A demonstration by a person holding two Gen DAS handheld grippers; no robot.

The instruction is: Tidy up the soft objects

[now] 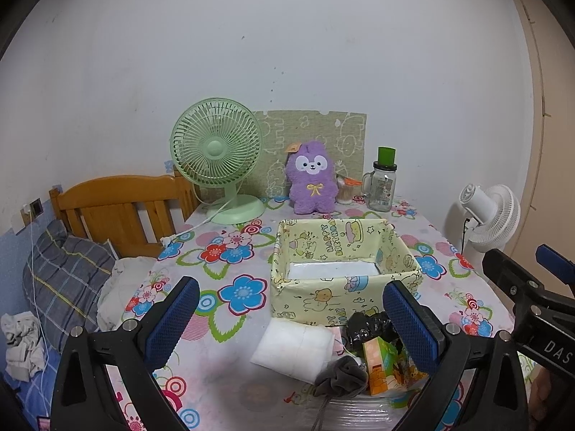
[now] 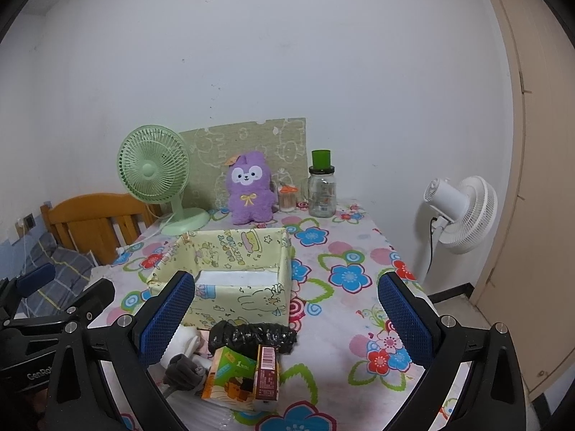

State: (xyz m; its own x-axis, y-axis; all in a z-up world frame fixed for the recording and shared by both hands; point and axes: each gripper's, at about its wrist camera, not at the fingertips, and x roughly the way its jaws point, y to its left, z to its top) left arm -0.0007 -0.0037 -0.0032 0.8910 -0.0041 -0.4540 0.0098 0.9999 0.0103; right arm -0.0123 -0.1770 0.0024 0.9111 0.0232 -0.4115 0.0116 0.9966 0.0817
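Observation:
A yellow cartoon-print box (image 1: pixel 345 298) (image 2: pixel 248 301) stands open in the middle of the flowered table. In front of it lie a white soft pad (image 1: pixel 293 350), a black crinkled bundle (image 1: pixel 370 325) (image 2: pixel 253 336), a grey drawstring pouch (image 1: pixel 341 377) (image 2: pixel 183 371) and orange-green cartons (image 1: pixel 382 364) (image 2: pixel 233 373). A purple plush bunny (image 1: pixel 312 183) (image 2: pixel 249 194) sits at the back. My left gripper (image 1: pixel 291 321) is open above the pad. My right gripper (image 2: pixel 287 318) is open above the bundle and cartons.
A green desk fan (image 1: pixel 217 158) (image 2: pixel 154 176), a glass jar with a green cap (image 1: pixel 382 186) (image 2: pixel 322 190) and a toothpick holder (image 2: pixel 287 199) stand at the table's back. A white floor fan (image 2: pixel 460 212) is to the right, a bed with a wooden headboard (image 1: pixel 118 208) to the left.

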